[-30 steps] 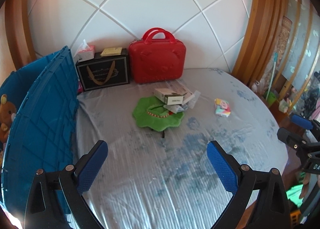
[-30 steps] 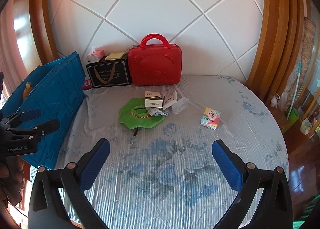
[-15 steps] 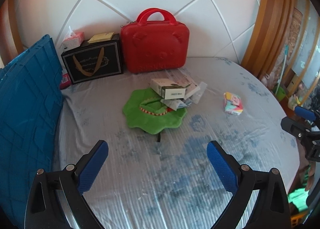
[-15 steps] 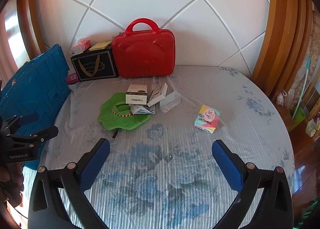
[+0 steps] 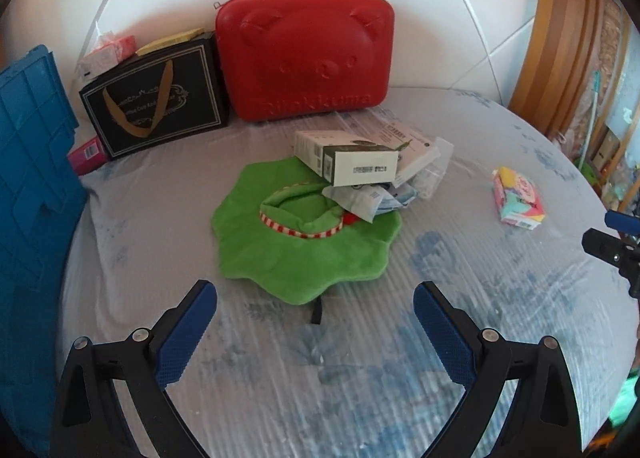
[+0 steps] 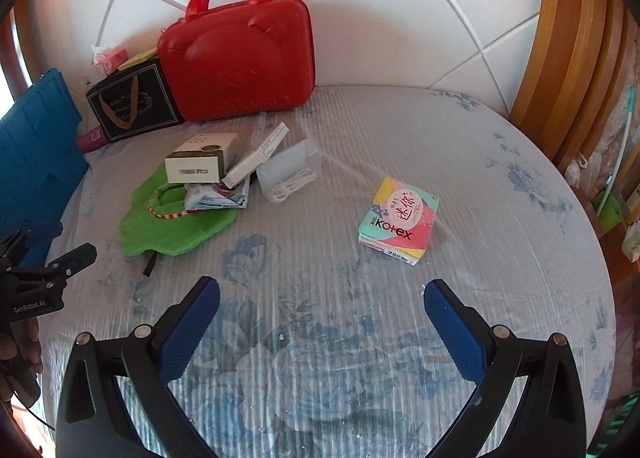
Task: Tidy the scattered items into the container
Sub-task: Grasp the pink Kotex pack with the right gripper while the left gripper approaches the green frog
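Ahead of the left tongs (image 5: 315, 314), spread wide and empty, bare bedsheet (image 5: 320, 370) runs up to the green cloth (image 5: 280, 254), with a box (image 5: 352, 166) and packets heaped on its far edge. A blue crate (image 5: 32, 178) walls their left. Open sheet separates the right tongs (image 6: 322, 310), also spread, from the tissue pack (image 6: 398, 220).

Bright, sharp daylight; fisheye bends dark corners.

Left tool (image 5: 315, 312) and right tool (image 6: 322, 304) both hover with fingers spread wide, empty.
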`<state>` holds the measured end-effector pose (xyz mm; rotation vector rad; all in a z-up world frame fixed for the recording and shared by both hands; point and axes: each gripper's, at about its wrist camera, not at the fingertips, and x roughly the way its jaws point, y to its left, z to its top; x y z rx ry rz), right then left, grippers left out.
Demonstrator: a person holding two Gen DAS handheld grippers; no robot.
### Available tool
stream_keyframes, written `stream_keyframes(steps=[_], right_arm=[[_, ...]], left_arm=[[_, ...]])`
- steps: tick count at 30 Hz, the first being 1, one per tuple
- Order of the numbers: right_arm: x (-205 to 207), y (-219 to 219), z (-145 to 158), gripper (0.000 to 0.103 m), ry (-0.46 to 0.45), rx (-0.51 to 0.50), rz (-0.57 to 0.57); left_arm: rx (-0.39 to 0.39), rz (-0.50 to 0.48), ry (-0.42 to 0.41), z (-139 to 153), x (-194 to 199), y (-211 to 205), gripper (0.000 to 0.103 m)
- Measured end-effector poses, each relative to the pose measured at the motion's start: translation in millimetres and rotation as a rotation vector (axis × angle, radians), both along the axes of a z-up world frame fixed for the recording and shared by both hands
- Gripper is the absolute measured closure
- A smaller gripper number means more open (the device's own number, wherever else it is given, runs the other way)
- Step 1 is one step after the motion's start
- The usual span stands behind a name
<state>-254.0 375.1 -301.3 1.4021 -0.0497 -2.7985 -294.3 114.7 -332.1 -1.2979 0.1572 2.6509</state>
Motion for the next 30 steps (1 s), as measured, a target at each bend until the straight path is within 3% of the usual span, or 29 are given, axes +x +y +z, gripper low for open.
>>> stream_keyframes(steps=[9, 18, 21, 23, 24, 25, 30], right_arm=[[-56, 34, -51, 0.0, -0.031, 0.003, -0.084], [-117, 53, -91, 0.0, -0.076, 0.054, -0.127], [-128, 55, -101, 0.0, -0.101, 0.063, -0.126], [-130, 56, -104, 0.004, -0.111, 0.06, -0.126], [-129, 57, -105, 0.013, -0.115, 0.06, -0.128], [-129, 58, -105, 0.028, -0.117, 0.053, -0.127], [-120, 50, -102, 0.031, -0.135, 0.042, -0.097]], left_arm=[[-0.02, 0.041, -0.068, -68, -61, 9, 0.003], [-0.038, 0.068, -0.093, -95, -82, 20, 0.005], [-0.021, 0.049, -0.088, -95, -83, 22, 0.024], [-0.022, 0.025, -0.07, -91, -80, 24, 0.058], [-0.023, 0.018, -0.066, -90, -78, 25, 0.064], [-0.024, 0.014, -0.064, -89, -77, 26, 0.071], [-0.013, 0.039, -0.064, -86, -65, 23, 0.099]])
